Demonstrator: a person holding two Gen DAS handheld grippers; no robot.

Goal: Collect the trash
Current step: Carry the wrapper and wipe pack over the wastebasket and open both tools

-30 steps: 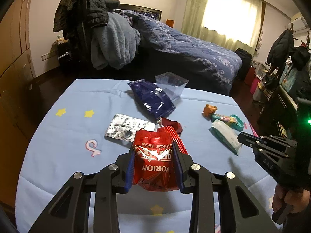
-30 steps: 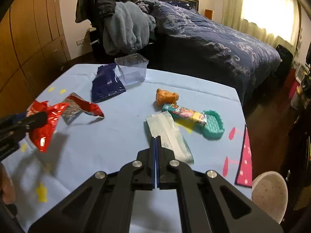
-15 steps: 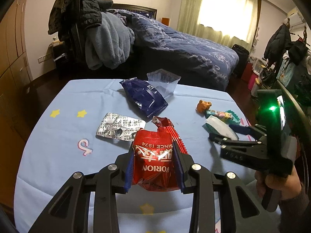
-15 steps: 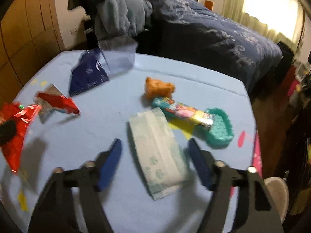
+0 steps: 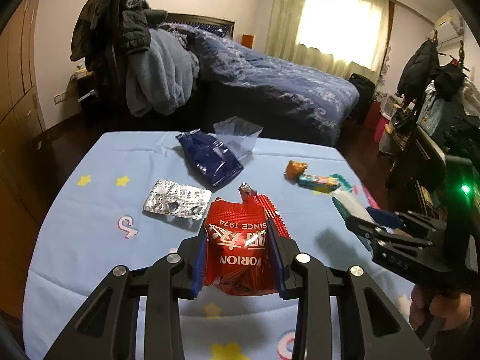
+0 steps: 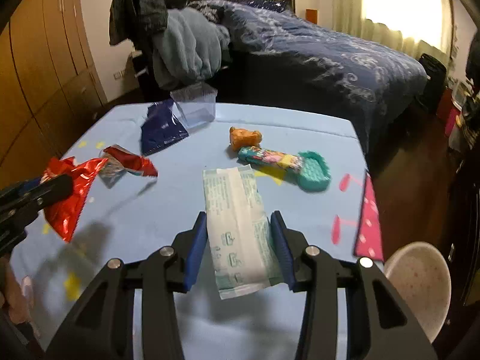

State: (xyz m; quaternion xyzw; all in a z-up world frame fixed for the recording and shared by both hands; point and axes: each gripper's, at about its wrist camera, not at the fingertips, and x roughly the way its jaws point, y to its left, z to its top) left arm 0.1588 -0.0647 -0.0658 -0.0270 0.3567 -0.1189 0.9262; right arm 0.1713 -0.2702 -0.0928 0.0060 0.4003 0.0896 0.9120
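My left gripper [image 5: 237, 234] is shut on a red foil snack wrapper [image 5: 237, 258], held just above the blue tablecloth [image 5: 75, 240]. From the right wrist view the same wrapper [image 6: 72, 198] hangs from it at the left. My right gripper [image 6: 238, 219] is closing on a white and green packet [image 6: 234, 210]. The packet lies lengthwise between the blue pads [image 6: 198, 240], which touch both of its long edges. A dark blue wrapper [image 5: 210, 159], a silver blister pack [image 5: 175, 199] and a torn red scrap [image 5: 249, 192] lie on the cloth.
A clear plastic tub [image 5: 237, 135] stands at the table's far edge. An orange toy [image 6: 244, 138] and a teal toy with a colourful packet [image 6: 312, 171] lie right of centre. A white stool [image 6: 417, 282] stands beside the table's right edge. A bed is beyond.
My right gripper went from shut to wide open, moved forward around the white and green packet, and has narrowed onto it. The left gripper kept its hold on the red wrapper.
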